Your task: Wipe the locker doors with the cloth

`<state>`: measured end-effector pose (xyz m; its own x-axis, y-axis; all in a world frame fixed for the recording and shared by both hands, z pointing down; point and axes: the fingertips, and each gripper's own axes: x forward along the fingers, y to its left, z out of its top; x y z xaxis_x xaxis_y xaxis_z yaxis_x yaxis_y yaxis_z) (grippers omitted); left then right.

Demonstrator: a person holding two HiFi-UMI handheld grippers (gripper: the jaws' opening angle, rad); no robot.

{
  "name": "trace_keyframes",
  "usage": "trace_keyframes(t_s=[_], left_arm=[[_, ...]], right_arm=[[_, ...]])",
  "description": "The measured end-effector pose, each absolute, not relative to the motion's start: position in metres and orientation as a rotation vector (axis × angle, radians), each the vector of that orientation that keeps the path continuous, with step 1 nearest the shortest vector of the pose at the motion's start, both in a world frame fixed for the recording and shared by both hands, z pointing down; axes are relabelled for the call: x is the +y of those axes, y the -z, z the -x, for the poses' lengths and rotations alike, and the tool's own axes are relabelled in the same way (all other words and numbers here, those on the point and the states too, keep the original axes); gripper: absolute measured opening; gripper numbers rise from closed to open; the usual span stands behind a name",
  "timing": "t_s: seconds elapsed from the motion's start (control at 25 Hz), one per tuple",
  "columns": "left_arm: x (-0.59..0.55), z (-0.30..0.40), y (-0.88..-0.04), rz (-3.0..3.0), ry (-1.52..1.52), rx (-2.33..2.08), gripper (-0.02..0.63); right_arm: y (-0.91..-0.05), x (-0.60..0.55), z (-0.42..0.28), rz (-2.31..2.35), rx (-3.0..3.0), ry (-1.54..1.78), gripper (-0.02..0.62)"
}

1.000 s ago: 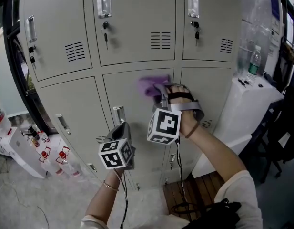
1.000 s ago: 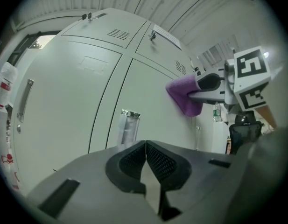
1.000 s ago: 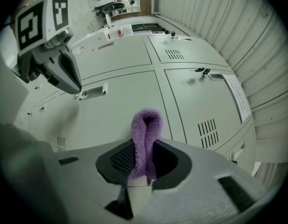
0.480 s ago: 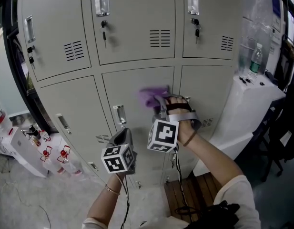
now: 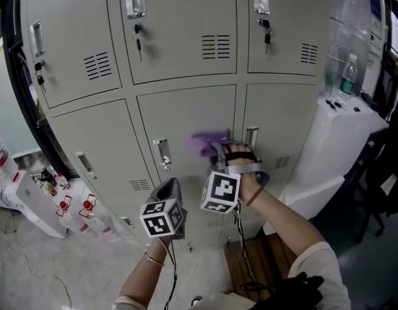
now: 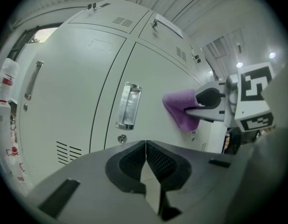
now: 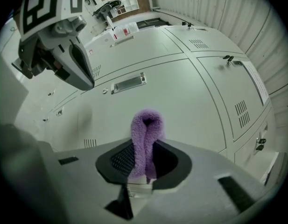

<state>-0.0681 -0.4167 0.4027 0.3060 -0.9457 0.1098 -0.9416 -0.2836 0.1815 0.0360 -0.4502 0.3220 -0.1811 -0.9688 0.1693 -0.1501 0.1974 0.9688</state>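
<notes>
Your hand (image 5: 249, 172) hides much of your right gripper (image 7: 144, 164); its jaws pinch the purple cloth (image 7: 144, 134), seemingly against the right edge of the middle locker door (image 5: 186, 118). Your left gripper (image 6: 146, 160) has its jaws together, empty.

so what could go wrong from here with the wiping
The cloth is only pinched as a narrow fold in the right gripper, so dragging it across the door might pull it out. A sideways stroke could snag it on the handle. The left gripper, shut and empty, hangs close below the right one and could get bumped.
</notes>
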Motion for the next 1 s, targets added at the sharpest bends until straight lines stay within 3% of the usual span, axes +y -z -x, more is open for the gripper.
trace_keyframes(t_s=[1.0], left_arm=[[-0.402, 0.082, -0.475, -2.228, -0.066, -1.707, 0.008]], right_arm=[[-0.463, -0.453, -0.036, -0.951, -1.550, 0.934, 0.072]])
